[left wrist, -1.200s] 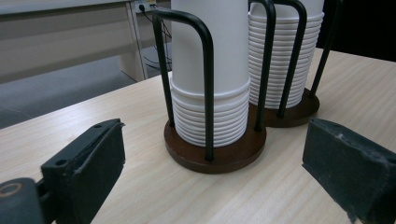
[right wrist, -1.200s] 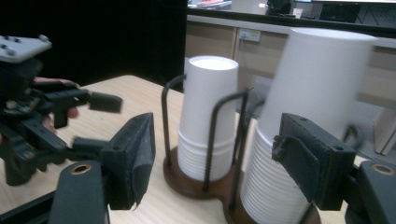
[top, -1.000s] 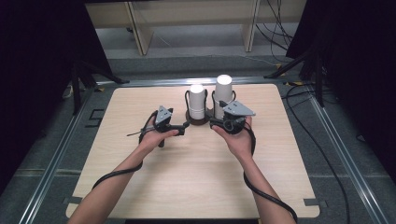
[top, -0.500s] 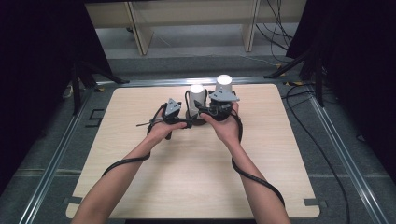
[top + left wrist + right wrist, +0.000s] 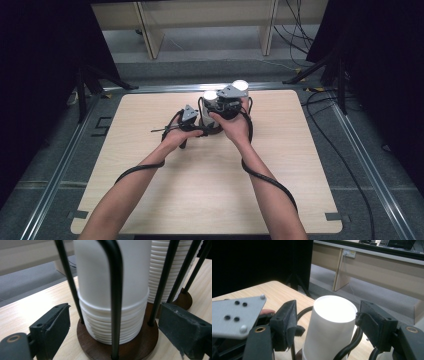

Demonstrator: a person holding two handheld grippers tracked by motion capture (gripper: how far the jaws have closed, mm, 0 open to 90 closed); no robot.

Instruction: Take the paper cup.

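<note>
In the left gripper view, the wooden base (image 5: 117, 340) of a wire holder (image 5: 112, 290) is seen between the jaws of the left gripper (image 5: 115, 330), which have just been closing and are not yet touching it. A stack of white cups (image 5: 110, 290) is kept inside. In the right gripper view, the top cup (image 5: 332, 325) is framed by the right gripper (image 5: 324, 322), whose jaws have been closing too; contact cannot be told.

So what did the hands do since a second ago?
Both hands moved forward to the cup holder. The right gripper came over the nearer cup stack, jaws closing at its top but not pressing yet. The left gripper closed in around the holder's base. The two stacks and the table stayed put.
</note>
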